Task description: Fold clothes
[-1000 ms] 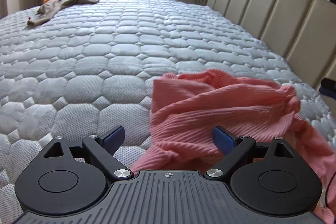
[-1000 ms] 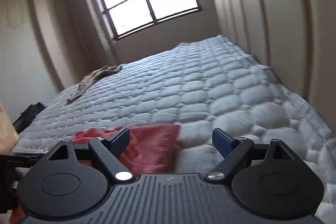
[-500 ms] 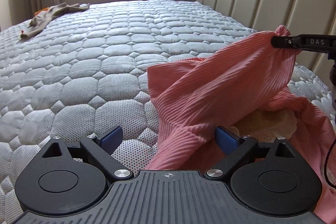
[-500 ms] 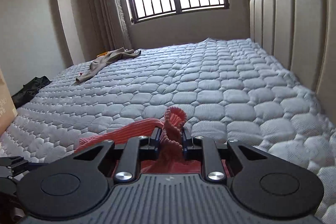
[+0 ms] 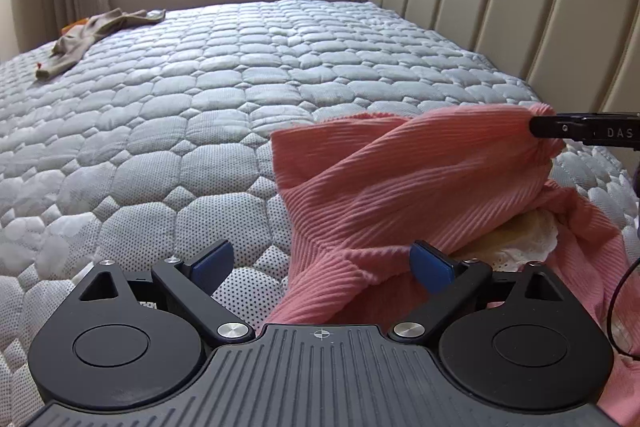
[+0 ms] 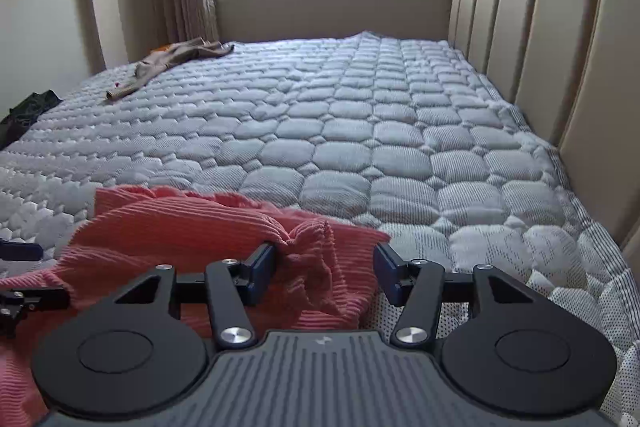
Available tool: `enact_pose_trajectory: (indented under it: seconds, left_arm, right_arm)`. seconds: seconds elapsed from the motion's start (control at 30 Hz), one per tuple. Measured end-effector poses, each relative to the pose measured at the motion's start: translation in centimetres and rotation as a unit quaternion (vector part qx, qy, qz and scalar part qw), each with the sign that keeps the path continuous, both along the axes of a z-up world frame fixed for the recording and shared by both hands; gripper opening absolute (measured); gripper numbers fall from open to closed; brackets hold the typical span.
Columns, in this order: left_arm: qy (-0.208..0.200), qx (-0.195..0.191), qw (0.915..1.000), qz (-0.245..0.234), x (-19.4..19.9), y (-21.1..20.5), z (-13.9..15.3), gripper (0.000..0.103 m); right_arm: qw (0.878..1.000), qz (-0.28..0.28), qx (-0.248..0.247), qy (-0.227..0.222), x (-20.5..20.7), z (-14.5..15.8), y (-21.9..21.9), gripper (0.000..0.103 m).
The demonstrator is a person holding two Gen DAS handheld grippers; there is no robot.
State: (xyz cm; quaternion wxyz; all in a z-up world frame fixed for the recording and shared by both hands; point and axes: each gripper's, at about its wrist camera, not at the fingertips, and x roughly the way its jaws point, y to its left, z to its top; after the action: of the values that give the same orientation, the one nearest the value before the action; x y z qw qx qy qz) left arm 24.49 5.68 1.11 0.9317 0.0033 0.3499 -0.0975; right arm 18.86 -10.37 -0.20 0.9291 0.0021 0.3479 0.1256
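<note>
A pink ribbed garment (image 5: 400,179) lies crumpled on the near right part of the quilted grey mattress (image 5: 240,87). My left gripper (image 5: 322,265) is open just above the bed, and a fold of the garment runs between its blue pads without being pinched. My right gripper (image 6: 325,273) is open too. A bunched knot of the pink garment (image 6: 312,251) sits between its fingers, against the left one. In the left wrist view the right gripper (image 5: 560,127) reaches in from the right at the raised, gathered end of the cloth.
A tan garment (image 5: 92,35) lies at the bed's far left corner. A padded beige headboard (image 5: 520,7) runs along the right side. Something cream and lacy (image 5: 520,239) shows under the pink cloth. A dark heap (image 6: 28,111) lies beyond the bed's left edge.
The right gripper shut on the bunched pink cloth and lifted it, then came lower and now stands open around it. The left gripper stayed open near the same fold.
</note>
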Motion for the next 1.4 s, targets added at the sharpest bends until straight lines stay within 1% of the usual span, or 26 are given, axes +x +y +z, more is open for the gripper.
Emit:
enact_pose_trajectory:
  seconds: [0.03, 0.13, 0.2, 0.27, 0.33, 0.37, 0.4, 0.5, 0.6, 0.7, 0.77, 0.8, 0.83, 0.87, 0.9, 0.93, 0.97, 1.0, 1.03, 1.1, 1.17, 1.3, 1.33, 1.4]
  left_arm:
    - [-0.006, -0.007, 1.0, -0.002, -0.1, 0.0, 0.4, 0.098]
    - [-0.036, -0.072, 0.9962, -0.033, -0.3, 0.5, 2.5, 0.099]
    - [-0.041, -0.125, 0.9891, -0.066, 0.2, 0.6, 3.6, 0.101]
    - [-0.027, -0.162, 0.9823, -0.09, 1.3, 0.3, 3.7, 0.102]
    - [0.007, -0.158, 0.9848, -0.073, 2.3, 0.1, 3.0, 0.102]
    - [0.018, -0.15, 0.9863, -0.065, 2.2, 0.4, 2.6, 0.102]
    - [0.028, -0.142, 0.9877, -0.058, 2.0, 0.6, 2.1, 0.102]
    - [0.053, -0.144, 0.9867, -0.054, -0.8, 3.2, 0.9, 0.102]
    - [0.077, -0.146, 0.9849, -0.05, -3.7, 5.9, -0.3, 0.102]
    - [0.102, -0.174, 0.979, -0.03, -7.2, 8.4, -1.3, 0.102]
    - [0.104, -0.196, 0.9749, -0.024, -9.4, 9.3, -1.6, 0.102]
    - [0.104, -0.204, 0.9733, -0.021, -10.3, 9.4, -1.8, 0.101]
    - [0.104, -0.208, 0.9725, -0.016, -11.2, 9.2, -1.9, 0.097]
    - [0.102, -0.207, 0.973, -0.01, -11.9, 9.0, -2.0, 0.09]
    - [0.1, -0.206, 0.9734, -0.005, -12.5, 8.7, -1.9, 0.059]
    - [0.098, -0.205, 0.9739, -0.001, -13.2, 8.5, -1.7, 0.043]
    - [0.093, -0.214, 0.9725, -0.005, -13.8, 8.3, -1.3, 0.039]
    - [0.087, -0.224, 0.9707, -0.01, -14.3, 8.2, -0.9, 0.029]
    - [0.082, -0.233, 0.9688, -0.015, -14.9, 8.0, -0.5, 0.023]
    - [0.065, -0.236, 0.9693, -0.025, -16.3, 7.8, 0.5, 0.019]
    - [0.05, -0.233, 0.9707, -0.029, -17.7, 7.6, 1.5, 0.017]
    - [0.04, -0.211, 0.9767, -0.012, -19.3, 8.0, 1.8, 0.017]
    - [0.039, -0.203, 0.9783, -0.004, -19.6, 8.2, 1.7, 0.019]
    - [0.037, -0.202, 0.9787, 0.009, -20.1, 8.9, 1.6, 0.023]
  right_arm:
    - [1.0, 0.005, 0.002, 0.003, -0.1, -0.1, 0.1, 0.053]
    - [1.0, 0.021, 0.01, 0.011, -0.2, -0.5, 0.6, 0.053]
    - [0.999, 0.031, 0.015, 0.016, -0.3, -0.7, 0.9, 0.053]
    - [0.999, 0.021, 0.028, 0.024, -0.5, -0.9, 0.0, 0.053]
    - [0.998, 0.002, 0.046, 0.034, -0.7, -1.1, -1.4, 0.053]
    - [0.998, -0.004, 0.051, 0.033, -1.0, -0.9, -2.1, 0.053]
    - [0.999, -0.003, 0.048, 0.023, -1.9, -0.3, -2.6, 0.053]
    - [0.999, 0.007, 0.039, -0.008, -5.7, 1.8, -5.0, 0.054]
    - [0.999, 0.0, 0.052, -0.016, -9.6, 2.9, -7.7, 0.055]
    - [0.997, -0.012, 0.071, -0.017, -13.8, 3.4, -9.4, 0.055]
    - [0.997, 0.002, 0.069, -0.023, -16.7, 3.7, -9.2, 0.055]
    - [0.998, 0.014, 0.06, -0.028, -17.9, 3.9, -8.7, 0.056]
    - [0.998, 0.029, 0.048, -0.034, -19.2, 4.0, -8.0, 0.056]
    - [0.998, 0.046, 0.035, -0.04, -20.4, 4.0, -7.0, 0.057]
    - [0.997, 0.062, 0.026, -0.043, -21.3, 4.0, -6.1, 0.059]
    - [0.995, 0.083, 0.019, -0.047, -22.3, 3.9, -5.0, 0.059]
    - [0.993, 0.102, 0.014, -0.05, -23.1, 3.8, -4.0, 0.059]
    - [0.991, 0.119, 0.011, -0.052, -23.8, 3.8, -3.1, 0.059]
    - [0.989, 0.138, 0.008, -0.054, -24.5, 3.7, -2.1, 0.059]
    - [0.982, 0.18, -0.012, -0.057, -25.8, 3.2, 0.3, 0.06]
    - [0.972, 0.22, -0.047, -0.07, -27.1, 2.5, 2.8, 0.06]
    - [0.942, 0.296, -0.117, -0.108, -29.7, 0.6, 8.3, 0.059]
    - [0.935, 0.307, -0.134, -0.119, -30.0, 0.1, 9.6, 0.059]
    - [0.922, 0.321, -0.163, -0.14, -30.1, -0.9, 11.9, 0.059]
